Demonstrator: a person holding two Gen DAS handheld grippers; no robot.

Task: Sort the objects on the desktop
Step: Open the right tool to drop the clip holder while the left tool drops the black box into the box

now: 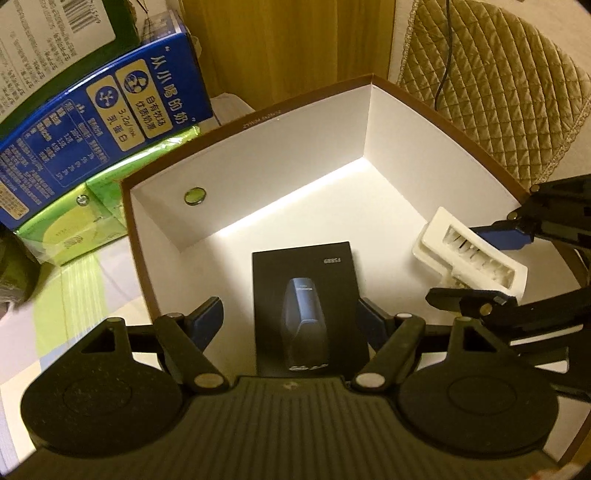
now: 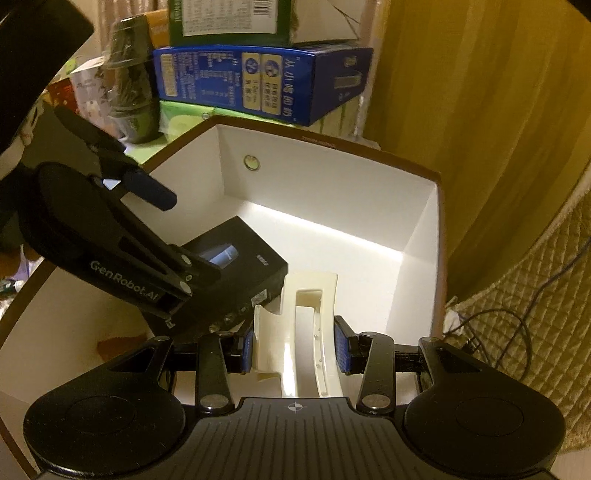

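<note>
A large open box (image 1: 295,147) with white inside walls and a brown rim fills both views. A small black product carton (image 1: 306,295) lies flat on its floor. My left gripper (image 1: 291,321) stands open over it, one finger on each side and a gap on the left. In the right wrist view, the left gripper (image 2: 192,236) hovers over the black carton (image 2: 251,269). My right gripper (image 2: 293,347) is shut on a cream hair claw clip (image 2: 295,332), held inside the box (image 2: 332,177). The left wrist view shows the clip (image 1: 436,243) in the right gripper (image 1: 487,266) near the right wall.
Behind the box a blue milk carton (image 1: 110,122) is stacked on green packs (image 1: 74,229) beneath a green box (image 2: 221,18). Stacked dark cups (image 2: 129,81) stand at the back left. A quilted cushion (image 1: 498,92) with a black cable (image 2: 517,332) lies to the right.
</note>
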